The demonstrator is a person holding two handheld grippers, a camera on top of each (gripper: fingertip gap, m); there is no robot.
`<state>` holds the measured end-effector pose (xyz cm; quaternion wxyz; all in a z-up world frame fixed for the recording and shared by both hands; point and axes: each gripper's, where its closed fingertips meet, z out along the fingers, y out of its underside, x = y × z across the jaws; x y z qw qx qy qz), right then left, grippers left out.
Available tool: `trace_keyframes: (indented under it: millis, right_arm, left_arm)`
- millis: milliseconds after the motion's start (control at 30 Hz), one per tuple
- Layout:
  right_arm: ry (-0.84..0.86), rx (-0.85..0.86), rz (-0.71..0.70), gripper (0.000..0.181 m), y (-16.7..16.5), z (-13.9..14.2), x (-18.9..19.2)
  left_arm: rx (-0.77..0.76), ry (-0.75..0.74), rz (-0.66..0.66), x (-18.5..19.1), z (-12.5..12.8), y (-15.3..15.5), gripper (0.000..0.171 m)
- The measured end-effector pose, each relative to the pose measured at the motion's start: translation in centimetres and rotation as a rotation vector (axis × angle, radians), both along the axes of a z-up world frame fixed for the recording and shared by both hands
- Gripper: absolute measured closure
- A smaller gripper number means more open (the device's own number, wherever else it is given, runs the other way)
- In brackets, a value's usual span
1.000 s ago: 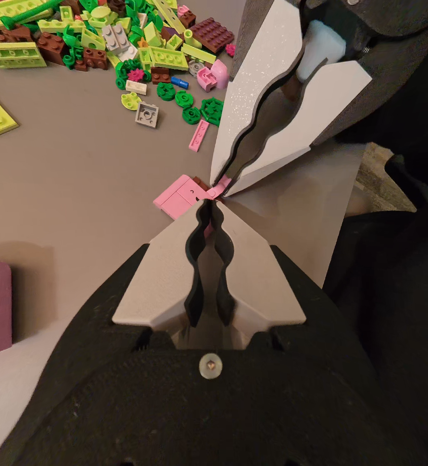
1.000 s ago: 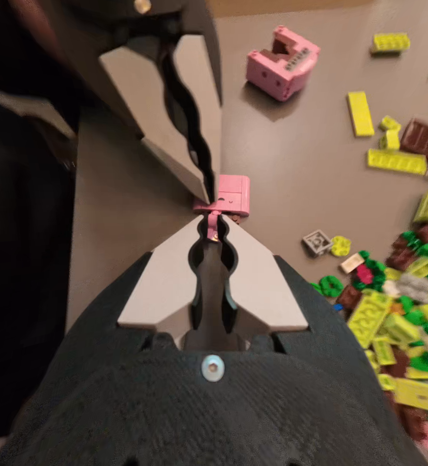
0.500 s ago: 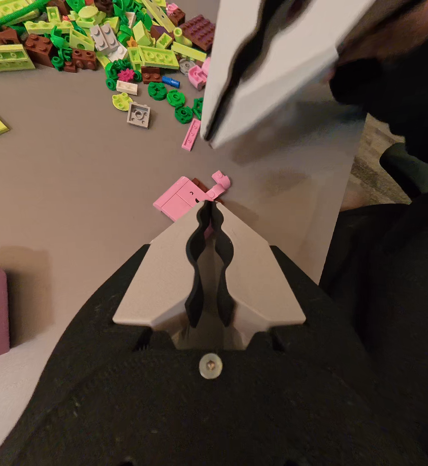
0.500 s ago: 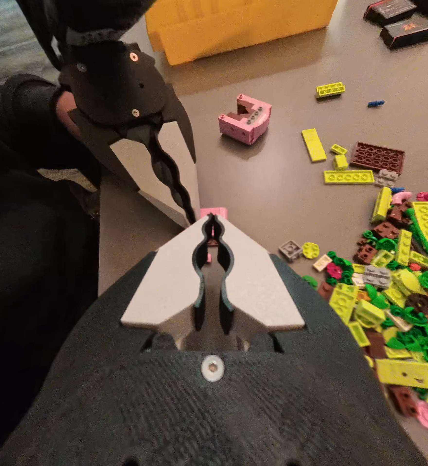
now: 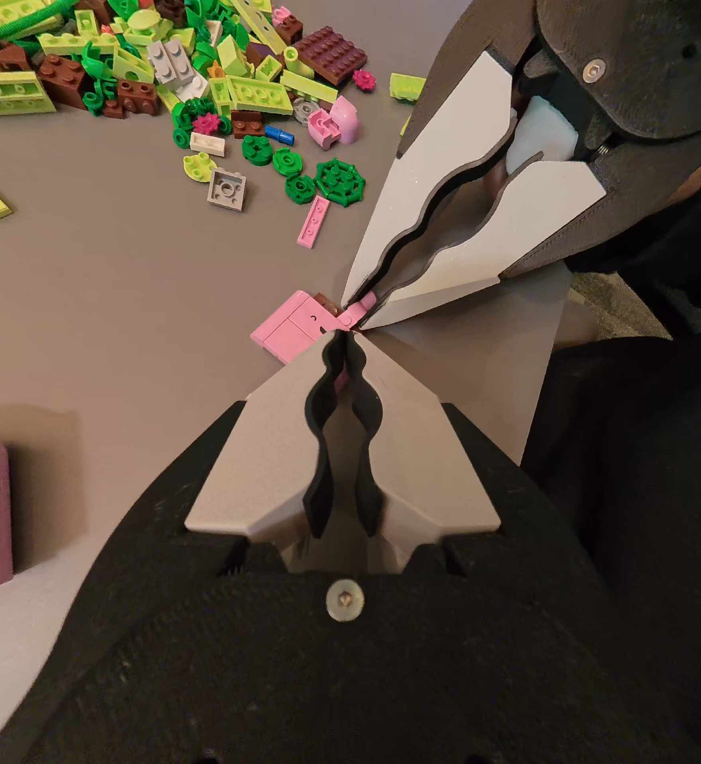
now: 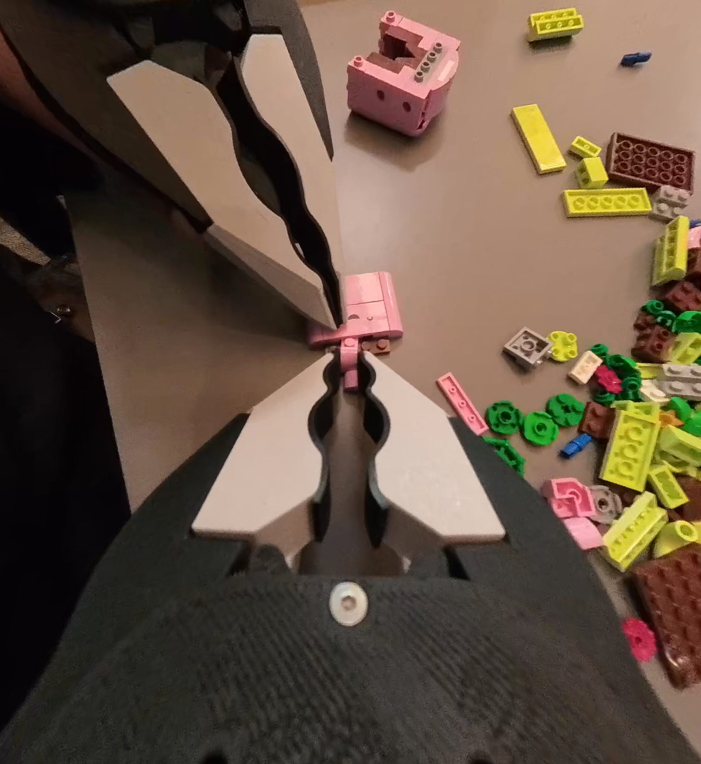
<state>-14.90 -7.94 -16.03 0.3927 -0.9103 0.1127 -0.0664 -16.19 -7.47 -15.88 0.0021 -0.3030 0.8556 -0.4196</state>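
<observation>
Gripping the pink block assembly (image 5: 295, 328) near the table's (image 5: 134, 268) edge, the left gripper (image 5: 345, 337) steadies it while the right gripper (image 6: 351, 359) pinches its small pink arm piece (image 6: 349, 364); best kept aligned, squeezed gently.

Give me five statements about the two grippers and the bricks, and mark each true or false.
1. The left gripper is shut on the pink block. True.
2. The right gripper hangs open above the loose pile. False: its fingertips pinch the small pink arm piece that juts from the block.
3. A pink hollow build stands on the table, apart from both grippers. True.
4. The brown plate lies on top of the pink block. False: it lies flat on the table, far from the block, among lime bricks.
5. The pink strip is held by a gripper. False: it lies loose on the table.
</observation>
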Motion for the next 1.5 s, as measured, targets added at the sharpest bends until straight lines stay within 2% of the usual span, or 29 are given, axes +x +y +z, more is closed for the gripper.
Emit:
trace_keyframes:
  millis: [167, 333, 467, 533, 567, 600, 667, 700, 800, 967, 1100, 1200, 1267, 1400, 1500]
  right_arm:
    - [0.067, -0.041, 0.031, 0.177, 0.0, -0.1, -0.1]
    - [0.480, 0.138, -0.022, 0.177, -0.1, 0.0, -0.1]
    - [0.677, 0.209, -0.041, 0.177, -0.2, 0.2, -0.1]
    - [0.691, 0.282, -0.007, 0.177, 0.0, 1.5, -0.1]
    - [0.726, 0.392, 0.025, 0.177, 0.4, 3.6, -0.3]
    - [0.702, 0.412, 0.024, 0.177, 0.5, 4.5, 0.0]
    - [0.408, 0.168, -0.054, 0.176, -0.8, 2.3, 1.7]
    - [0.337, 0.138, -0.045, 0.177, -0.9, 2.6, 1.7]
    - [0.268, 0.163, -0.067, 0.176, -1.1, 3.6, 1.7]
    - [0.169, 0.093, -0.198, 0.176, -3.7, 1.0, 3.0]
    - [0.106, 0.071, -0.242, 0.177, -4.4, 0.3, 2.7]
    - [0.019, 0.044, -0.305, 0.176, -5.6, 0.4, 3.6]
    - [-0.019, 0.016, -0.345, 0.164, -6.6, 0.4, 4.3]
    - [-0.056, 0.036, -0.362, 0.163, -7.4, 1.6, 4.2]
    - [-0.065, 0.081, -0.328, 0.162, -6.9, 2.5, 3.4]
  left_arm:
    - [0.014, -0.020, -0.013, 0.2, 0.0, -0.4, 0.165]
    - [-0.005, 0.005, -0.021, 0.3, 0.0, -0.3, 0.165]
    - [0.001, -0.005, -0.005, 0.4, 0.0, 0.5, 0.165]
    - [0.002, -0.002, -0.001, 0.4, 0.0, 0.7, 0.165]
    - [0.003, -0.004, -0.002, 0.4, 0.0, 0.6, 0.165]
    - [0.004, -0.006, -0.005, 0.4, 0.0, 0.7, 0.165]
    - [0.002, -0.002, -0.003, 0.4, 0.0, 0.7, 0.165]
    - [0.005, -0.007, -0.002, 0.4, 0.0, 0.7, 0.165]
    - [0.008, -0.012, 0.004, 0.5, 0.0, 0.7, 0.165]
    - [-0.009, 0.009, 0.003, 0.4, 0.1, 0.6, 0.166]
    - [-0.005, 0.001, 0.003, 0.4, 0.1, 0.6, 0.166]
    - [-0.008, 0.004, 0.004, 0.4, 0.1, 0.6, 0.166]
    - [-0.008, 0.002, 0.006, 0.5, 0.1, 0.6, 0.167]
    - [-0.009, 0.001, 0.023, 0.7, 0.1, 0.8, 0.168]
    - [-0.007, -0.003, 0.029, 0.7, 0.2, 0.9, 0.168]
